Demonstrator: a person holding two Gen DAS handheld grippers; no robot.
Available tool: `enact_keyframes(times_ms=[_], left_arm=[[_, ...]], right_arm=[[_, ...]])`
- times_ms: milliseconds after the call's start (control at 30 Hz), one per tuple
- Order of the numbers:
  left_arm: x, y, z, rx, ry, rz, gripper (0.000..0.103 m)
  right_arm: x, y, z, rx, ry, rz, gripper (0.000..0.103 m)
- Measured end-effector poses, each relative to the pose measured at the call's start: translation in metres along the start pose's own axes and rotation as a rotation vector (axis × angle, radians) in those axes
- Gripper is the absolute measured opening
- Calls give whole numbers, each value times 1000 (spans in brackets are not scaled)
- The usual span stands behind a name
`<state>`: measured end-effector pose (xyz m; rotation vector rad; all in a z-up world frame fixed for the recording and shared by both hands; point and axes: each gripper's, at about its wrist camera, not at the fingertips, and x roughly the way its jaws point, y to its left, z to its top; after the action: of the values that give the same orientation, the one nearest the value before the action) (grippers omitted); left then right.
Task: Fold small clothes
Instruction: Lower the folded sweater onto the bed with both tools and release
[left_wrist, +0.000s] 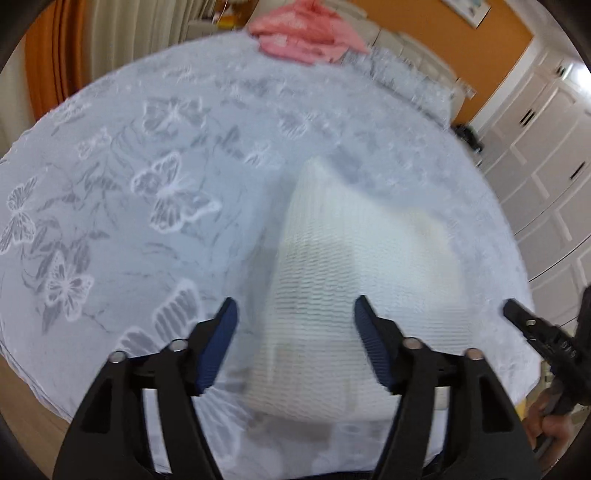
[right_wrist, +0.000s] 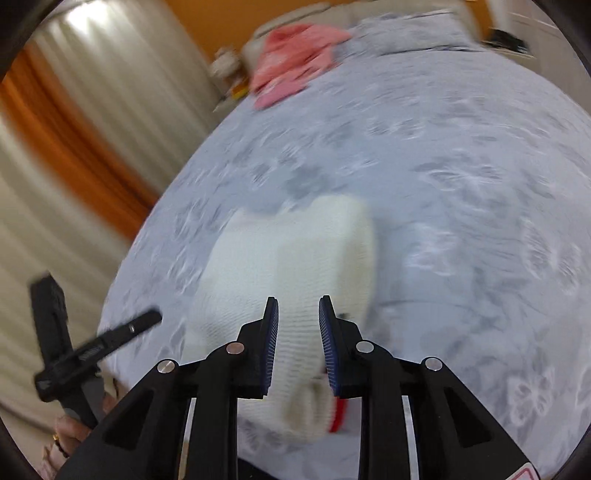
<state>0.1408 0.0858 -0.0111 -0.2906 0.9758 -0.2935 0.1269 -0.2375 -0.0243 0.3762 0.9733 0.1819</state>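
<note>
A white ribbed knit garment lies folded on the pale blue butterfly-print bedspread, near the front edge. My left gripper is open and empty, its jaws spread wide just above the garment's near part. The garment also shows in the right wrist view, blurred by motion. My right gripper is open with a narrower gap, over the garment's near end, holding nothing that I can see. A red bit shows at the garment's near edge. Each gripper appears at the edge of the other's view.
A pink garment lies crumpled at the far end of the bed, also in the right wrist view. Orange and cream curtains hang on the left. White cabinet doors stand on the right. A grey pillow lies at the back.
</note>
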Motion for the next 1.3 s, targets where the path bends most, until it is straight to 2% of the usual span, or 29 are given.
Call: enact_keyframes(times_ms=[33,100,133,200,233,267,300,333,367,400,500,533,567,600,633,667,700,800,867,900,933,1000,1033,1067,1133,1200,1233,1300], left_arm=[[-1,-6,0,3,-13,-10,78],[13,-21,-7,53,17,35,82],[25,-24,-9,72,35,59,82],[56,-25,-17,90,131,129,81],[62,-27,-17,83,170,146,76],[61,-26,-19,67,188,137,76],[53,-20,-19,25,170,99,77],[45,-15,-19,-7,150,71,82],[36,-8,-19,-45,129,39,86],[29,0,-18,-81,113,18,92],[27,27,-20,-192,118,-34,93],[33,33,-22,-217,140,-41,93],[43,38,-27,-242,184,-54,93],[49,38,-30,-250,211,-62,87],[58,39,-35,-258,252,-75,70],[64,37,-39,-258,283,-88,64],[62,34,-40,-254,283,-99,57],[50,19,-36,-228,269,-124,56],[55,14,-37,-188,271,-77,62],[63,13,-37,-163,278,-32,65],[65,10,-39,-149,282,-2,66],[58,1,-41,-111,265,31,64],[53,-3,-40,-87,244,46,65],[42,-11,-40,-46,210,75,68],[17,-29,-41,29,128,130,82],[-2,-41,-41,72,54,146,92],[-12,-50,-43,96,16,157,93],[-34,-72,-45,150,-59,174,98]], right_arm=[[17,1,2,-25,39,-27,23],[68,-6,-1,-37,163,-118,23],[83,-15,-2,-13,196,-142,22],[74,-16,8,26,161,-126,22],[64,-13,12,32,141,-116,22],[53,-13,13,36,116,-108,32],[39,-12,11,40,100,-110,44],[33,-13,7,42,91,-121,73],[26,-15,-3,48,84,-126,82],[28,-18,-9,53,98,-109,82],[59,-19,-33,111,245,-22,82],[70,-21,-40,132,281,9,71],[81,-24,-46,148,299,39,40],[82,-24,-48,166,287,44,36],[78,-23,-45,181,269,61,24],[71,-21,-40,180,252,68,21],[60,-18,-36,159,228,61,20],[41,-14,-28,107,194,34,20],[55,-19,-34,87,233,-1,34],[68,-25,-39,90,284,-24,39],[68,-31,-43,118,288,-19,42],[45,-32,-44,142,214,-12,42],[34,-31,-43,135,174,-30,46],[17,-29,-42,116,127,-62,52],[-18,-23,-40,55,38,-168,64],[-47,-19,-39,-9,-25,-249,67],[-58,-17,-38,-30,-44,-283,75],[-81,-14,-36,-57,-97,-344,82]])
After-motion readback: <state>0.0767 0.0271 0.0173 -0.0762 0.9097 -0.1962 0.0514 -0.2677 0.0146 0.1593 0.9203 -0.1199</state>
